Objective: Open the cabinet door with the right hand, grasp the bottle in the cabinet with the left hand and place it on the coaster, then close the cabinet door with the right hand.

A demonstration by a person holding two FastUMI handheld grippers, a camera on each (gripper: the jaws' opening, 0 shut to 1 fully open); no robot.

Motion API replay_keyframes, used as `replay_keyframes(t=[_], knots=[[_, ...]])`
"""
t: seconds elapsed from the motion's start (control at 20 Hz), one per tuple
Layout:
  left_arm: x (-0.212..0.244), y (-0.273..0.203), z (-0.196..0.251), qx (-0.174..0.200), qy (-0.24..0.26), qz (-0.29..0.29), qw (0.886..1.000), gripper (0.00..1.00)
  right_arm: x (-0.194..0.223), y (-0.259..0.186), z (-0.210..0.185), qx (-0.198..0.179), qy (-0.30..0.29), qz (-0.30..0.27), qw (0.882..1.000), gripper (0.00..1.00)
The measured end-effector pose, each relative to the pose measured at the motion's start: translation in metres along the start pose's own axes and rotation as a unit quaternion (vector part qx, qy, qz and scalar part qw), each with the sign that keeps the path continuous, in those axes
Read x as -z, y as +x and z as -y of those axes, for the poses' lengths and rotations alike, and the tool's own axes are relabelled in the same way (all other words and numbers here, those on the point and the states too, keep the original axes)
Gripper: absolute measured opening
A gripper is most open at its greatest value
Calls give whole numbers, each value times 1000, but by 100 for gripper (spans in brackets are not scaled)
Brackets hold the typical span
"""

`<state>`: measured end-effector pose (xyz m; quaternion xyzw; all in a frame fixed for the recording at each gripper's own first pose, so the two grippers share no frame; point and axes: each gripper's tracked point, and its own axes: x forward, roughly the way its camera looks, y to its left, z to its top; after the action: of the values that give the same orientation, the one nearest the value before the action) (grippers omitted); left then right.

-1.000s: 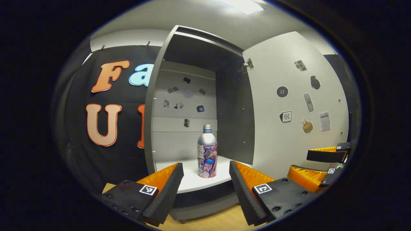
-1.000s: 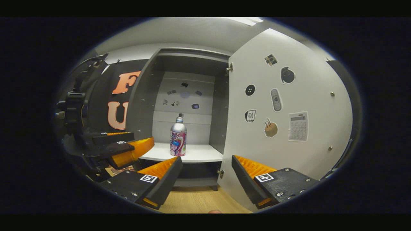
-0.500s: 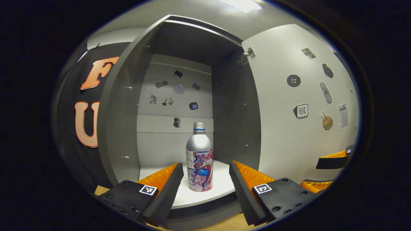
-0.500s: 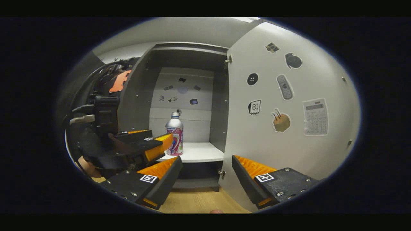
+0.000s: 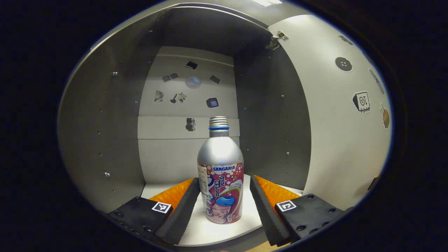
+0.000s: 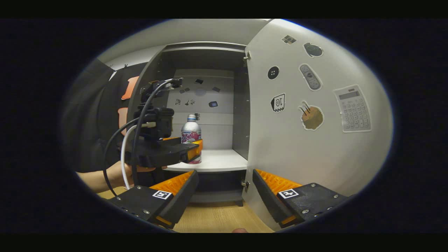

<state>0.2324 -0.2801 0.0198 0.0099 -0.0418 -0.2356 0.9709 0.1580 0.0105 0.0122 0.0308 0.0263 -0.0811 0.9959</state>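
The left gripper (image 5: 224,199) has been advanced into the cabinet (image 5: 105,133); the bottle (image 5: 220,175) is now flanked by its parted, non-touching fingers. The right gripper (image 6: 225,190), likewise parted and empty, is seen beside the open door (image 6: 315,147). A hand (image 6: 119,175) is caught in the right gripper view.

1. Silver metal bottle (image 5: 220,164) has a blue neck ring and a pink-and-red cartoon label.
2. Grey cabinet (image 5: 105,133), white shelf (image 5: 213,232).
3. White door (image 6: 315,147) covered in little stickers.
4. Light wood desk (image 6: 217,218).

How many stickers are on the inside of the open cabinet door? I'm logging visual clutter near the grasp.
6 in the right gripper view, on the cabinet door: a small dark one top, a dark blob, a button, a remote, a tag, a calculator; plus a brown item, making 7.
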Motion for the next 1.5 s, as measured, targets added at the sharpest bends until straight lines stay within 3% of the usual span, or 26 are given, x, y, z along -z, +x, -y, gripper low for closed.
replay_keyframes(t=[0.4, 0.75, 1.15, 1.5], knots=[[5, 15, -9, -28, -8, -8, 1000, 93, 4, -5, 7, -5, 6, -2, 1000, 95], [-3, -4, -13, -37, -29, 6, 999, 82, 4, -4, 13, -23, 7, 5, 1000, 95], [-25, -101, -30, -82, -25, 42, 995, 84, 4, -4, 0, -90, 9, 9, 996, 95], [-15, -174, -48, -94, -33, 33, 994, 81, -3, -35, -32, -100, -9, 25, 995, 95]])
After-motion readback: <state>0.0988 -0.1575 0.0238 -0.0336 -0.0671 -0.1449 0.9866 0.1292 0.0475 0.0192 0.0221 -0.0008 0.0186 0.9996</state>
